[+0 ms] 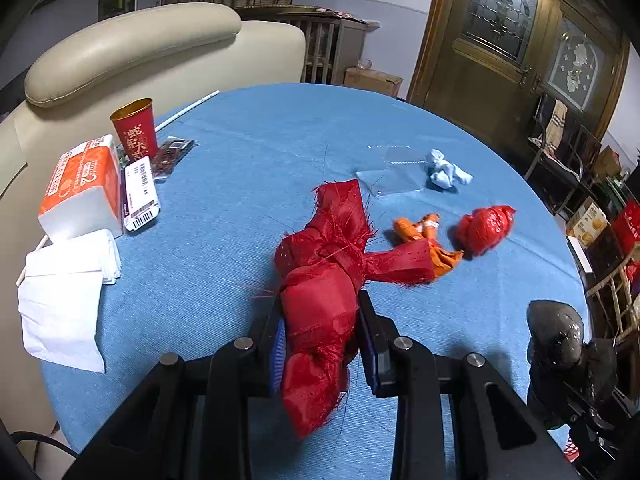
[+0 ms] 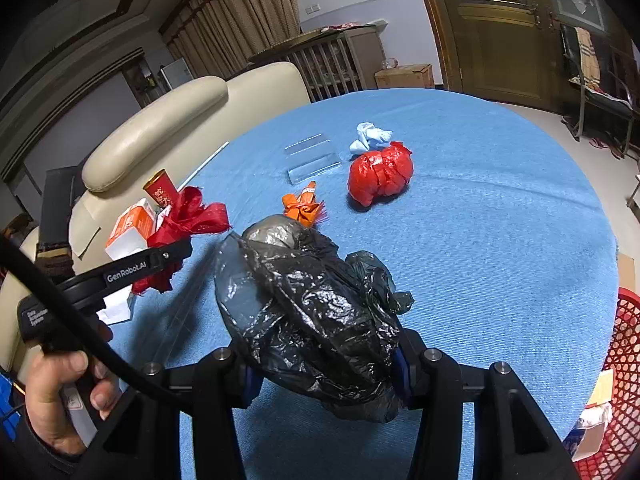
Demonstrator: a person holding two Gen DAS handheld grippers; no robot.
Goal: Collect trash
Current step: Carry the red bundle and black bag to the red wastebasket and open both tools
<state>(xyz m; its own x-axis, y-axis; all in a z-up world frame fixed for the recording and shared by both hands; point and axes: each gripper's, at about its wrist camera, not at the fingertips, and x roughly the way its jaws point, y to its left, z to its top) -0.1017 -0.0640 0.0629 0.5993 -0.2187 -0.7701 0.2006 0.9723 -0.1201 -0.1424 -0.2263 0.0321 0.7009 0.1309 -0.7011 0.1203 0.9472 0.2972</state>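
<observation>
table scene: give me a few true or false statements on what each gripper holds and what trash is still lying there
1. The left gripper is clamped on a red ribbon bundle. True.
2. The right gripper holds a white tissue. False: it grips a crumpled black plastic bag.
3. A red plastic wad lies on the blue tablecloth. True.
4. The red paper cup lies tipped over. False: it stands upright.
5. The orange wrapper is inside the red basket. False: it is on the table.

I am counting one red ribbon (image 1: pixel 324 300), one black bag (image 2: pixel 316 312), one red wad (image 1: pixel 484 228), one orange wrapper (image 1: pixel 416 228), one blue wad (image 1: pixel 444 170), one cup (image 1: pixel 134 130), one tissue pack (image 1: pixel 82 190).
</observation>
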